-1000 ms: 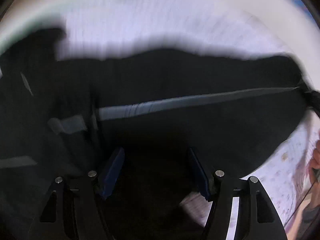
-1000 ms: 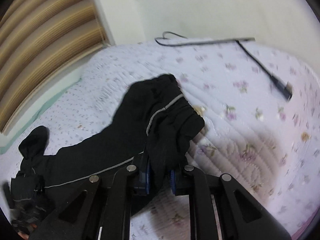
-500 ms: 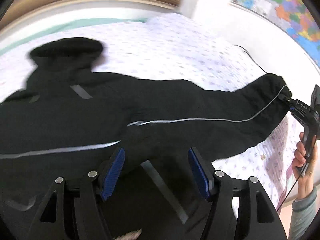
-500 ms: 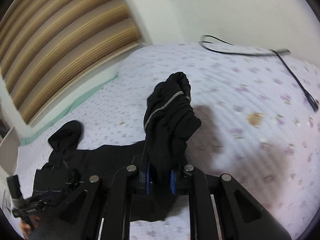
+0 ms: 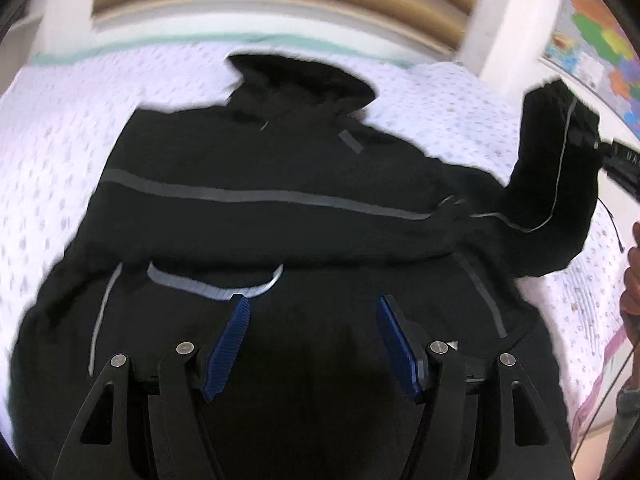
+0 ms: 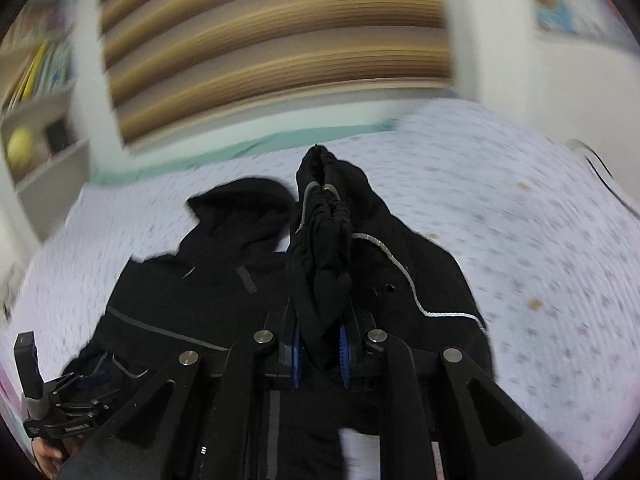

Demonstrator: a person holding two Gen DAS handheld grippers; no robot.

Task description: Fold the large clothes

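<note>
A black hooded jacket [image 5: 280, 168] with grey reflective stripes lies spread on the bed, hood at the far side. One sleeve is folded across the body. My left gripper [image 5: 314, 312] is open and empty just above the jacket's lower part. My right gripper [image 6: 320, 344] is shut on the other sleeve's cuff [image 6: 324, 240] and holds it raised over the jacket [image 6: 192, 272]. That raised sleeve [image 5: 556, 168] and the right gripper [image 5: 616, 156] show at the right in the left wrist view. The left gripper [image 6: 60, 404] shows at lower left in the right wrist view.
The bed has a white quilt with small flowers [image 5: 48, 168] [image 6: 540, 248]. A window blind [image 6: 260, 40] is behind the bed. A bookshelf [image 6: 36, 92] stands at the left, a map [image 5: 600, 40] hangs at the right. A black cable [image 6: 600, 168] lies at the bed's right edge.
My right gripper has lifted the sleeve cuff off the bed and swung it in over the jacket. My left gripper has pulled back and risen, still open.
</note>
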